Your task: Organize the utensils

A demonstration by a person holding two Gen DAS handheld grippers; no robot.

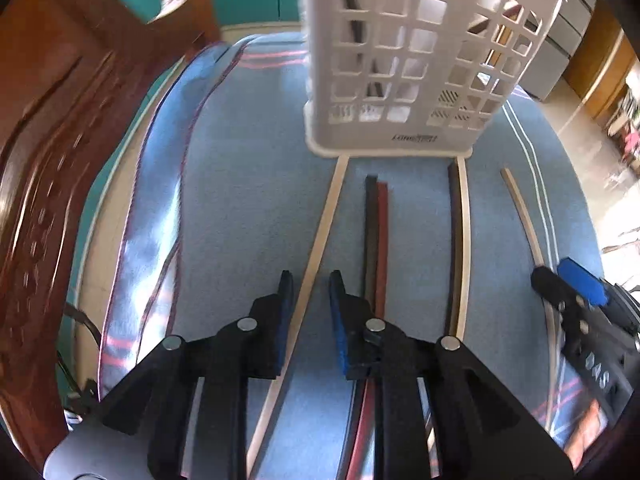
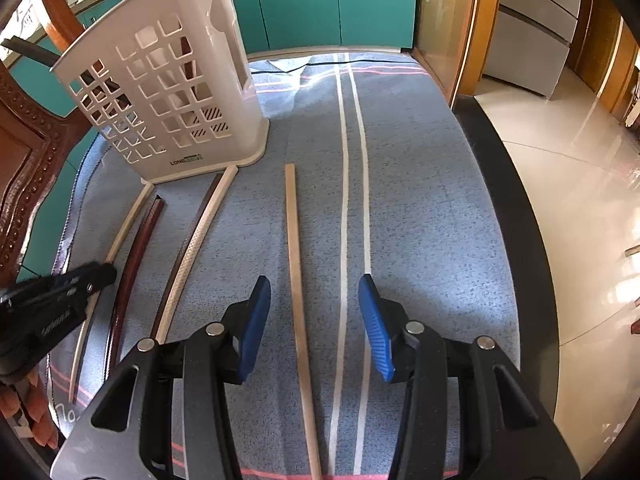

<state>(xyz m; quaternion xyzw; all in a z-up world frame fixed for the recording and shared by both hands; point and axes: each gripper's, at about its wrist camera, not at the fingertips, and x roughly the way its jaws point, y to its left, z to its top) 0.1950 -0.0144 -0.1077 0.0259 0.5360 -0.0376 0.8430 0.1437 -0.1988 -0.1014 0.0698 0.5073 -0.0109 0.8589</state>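
Note:
A white slotted utensil holder (image 1: 420,60) stands at the far end of a blue cloth (image 1: 248,200); it also shows in the right wrist view (image 2: 168,92). Several chopsticks lie lengthwise before it. My left gripper (image 1: 311,280) is open, its jaws straddling a pale chopstick (image 1: 320,240), beside a black and red pair (image 1: 376,232). My right gripper (image 2: 314,284) is open, its jaws either side of a lone wooden chopstick (image 2: 294,248). A dark and pale pair (image 2: 196,240) lies between the two grippers.
A carved wooden chair (image 1: 52,160) stands on the left. Teal cabinets (image 2: 320,0) are behind the table. The table edge (image 2: 516,200) drops to a tiled floor (image 2: 580,200) on the right. The right gripper shows in the left wrist view (image 1: 568,292).

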